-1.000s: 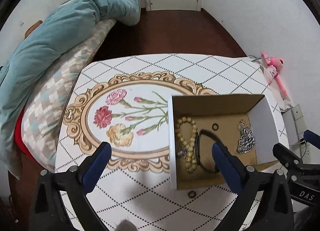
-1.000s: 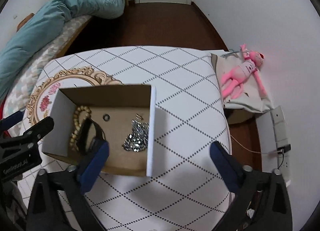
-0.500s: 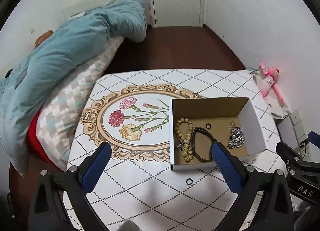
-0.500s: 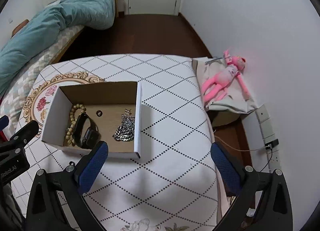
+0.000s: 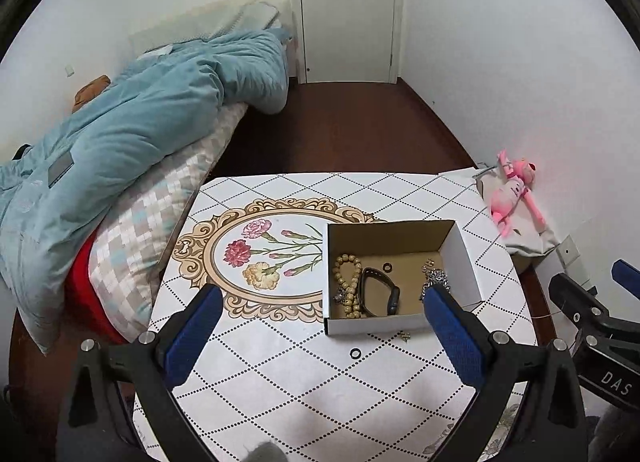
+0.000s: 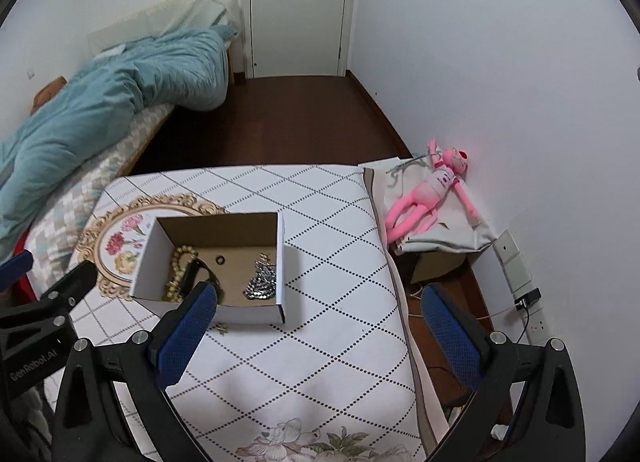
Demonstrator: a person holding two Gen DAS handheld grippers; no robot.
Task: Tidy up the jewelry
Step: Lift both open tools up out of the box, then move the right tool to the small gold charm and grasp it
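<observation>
Jewelry is being kept mostly inside the white cardboard box on the quilted table cover: a looped string of round tan beads, a smooth black band, a small dark ring and a crumpled silver chain. Two stray pieces are being left outside, just beside the box's near wall, a thin black ring and what appears to be a tiny gold earring; both are lying ahead of, and roughly between, the blue-padded fingers of the left gripper, which is judged nearer than the right gripper. Both tools are being held wide apart with nothing gripped

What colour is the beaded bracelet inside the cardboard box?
Pale yellow-tan beaded bracelet in the box; left wrist view shows it best.
</observation>
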